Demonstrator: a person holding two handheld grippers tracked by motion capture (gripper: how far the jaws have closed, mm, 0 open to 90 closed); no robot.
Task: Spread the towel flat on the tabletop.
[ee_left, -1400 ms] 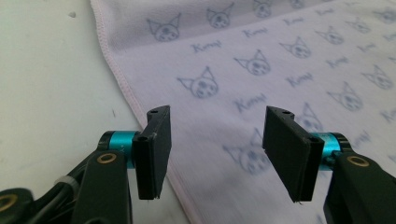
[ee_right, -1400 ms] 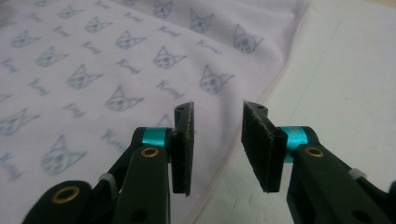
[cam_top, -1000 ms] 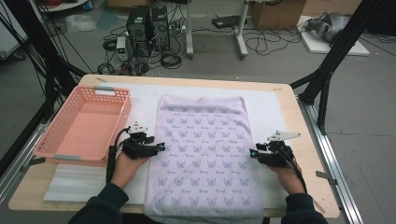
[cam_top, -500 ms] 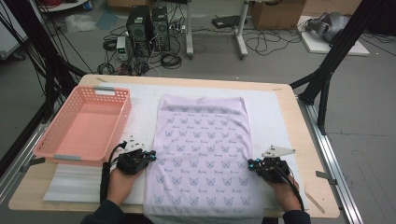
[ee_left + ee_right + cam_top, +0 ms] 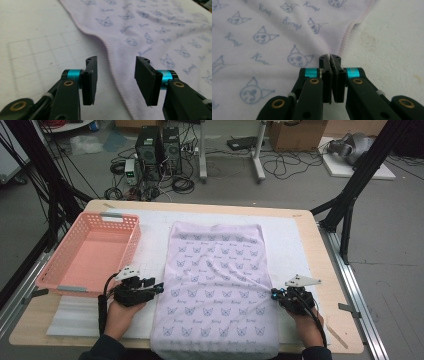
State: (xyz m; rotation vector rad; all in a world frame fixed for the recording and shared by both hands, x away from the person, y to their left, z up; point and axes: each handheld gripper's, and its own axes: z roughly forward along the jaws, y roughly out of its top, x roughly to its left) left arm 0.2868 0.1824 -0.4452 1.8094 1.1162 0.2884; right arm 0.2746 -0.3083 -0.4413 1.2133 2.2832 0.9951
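High view puts the table [image 5: 320, 245] before us with its white mat, and on it the lilac towel [image 5: 220, 290] lies flat down the middle, its near end draping over the table's near edge, the pink basket [image 5: 90, 252] just beside it toward the left edge. We judge the towel light, soft and limp: it will sag and wrinkle wherever it is lifted, so it wants a pinch on the stitched hem at both long sides, near the near corners, to keep it spread. Our right gripper [image 5: 333, 58] has its jaws pressed together on a fold of the right hem, creases running toward it. Our left gripper [image 5: 116, 75] has just been opening; its jaws stand apart over the left hem, the edge between them but unpinched.
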